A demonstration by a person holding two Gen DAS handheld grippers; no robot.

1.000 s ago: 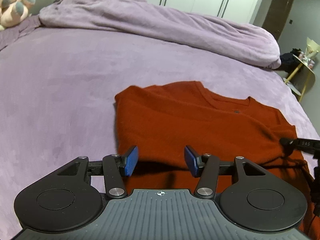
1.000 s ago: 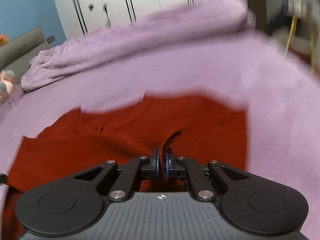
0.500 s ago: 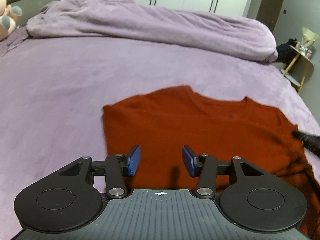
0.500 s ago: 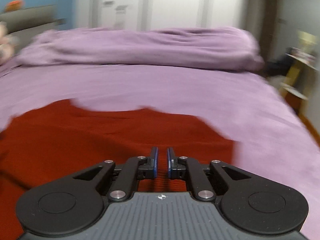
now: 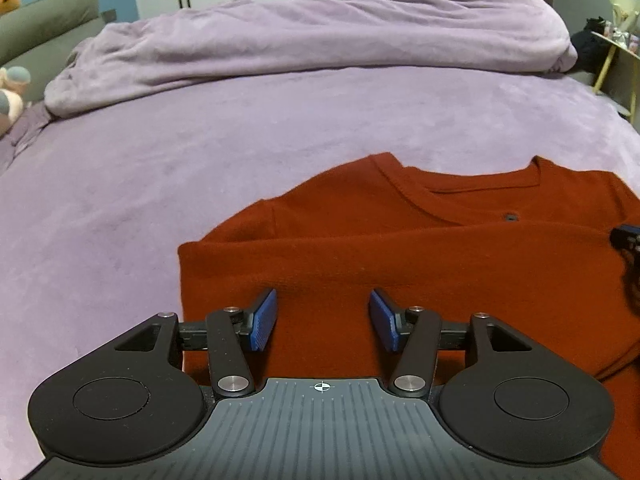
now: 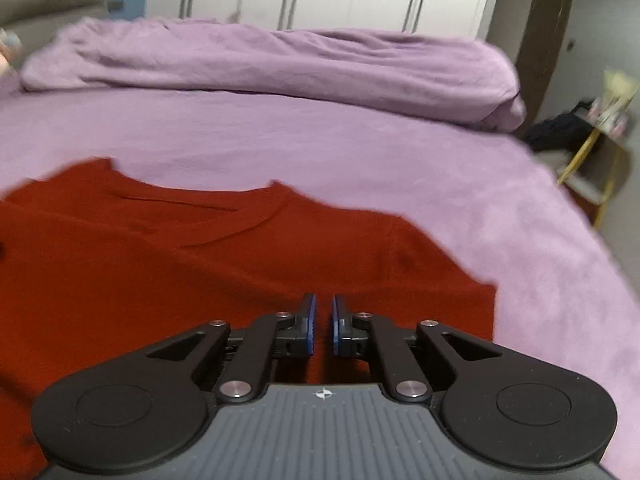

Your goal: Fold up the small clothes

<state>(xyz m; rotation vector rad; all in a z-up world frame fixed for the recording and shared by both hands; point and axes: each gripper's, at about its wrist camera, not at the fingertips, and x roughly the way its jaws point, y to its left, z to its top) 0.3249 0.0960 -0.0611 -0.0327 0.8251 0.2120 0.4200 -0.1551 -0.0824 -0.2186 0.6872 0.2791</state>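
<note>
My left gripper (image 5: pixel 322 319) is sitting about half open over the near-left part of the red sweater (image 5: pixel 420 264), nothing between the pads, just hovering above the knit. The right gripper (image 6: pixel 322 330) is down to a thin slit, jaws parted but empty, no fabric caught in there as far as I can see, and it's over the right side near the sweater's edge. Its tip (image 5: pixel 626 237) pokes into the left view's edge. The sweater itself lies flat, neckline pointing away from me, spread on the purple bedspread (image 5: pixel 160 184), with a bunched-up blanket (image 5: pixel 304 44) further back, well clear. Seems like it's already got a fold across the body, so I reckon the next step is grabbing the near edge. Worries: that right slit is too narrow to take thick knit, so I'd probably just shove the cloth and wrinkle it. On the left I could pinch only the top layer and pull the fold apart, or snag the plush bedspread along with it.
</note>
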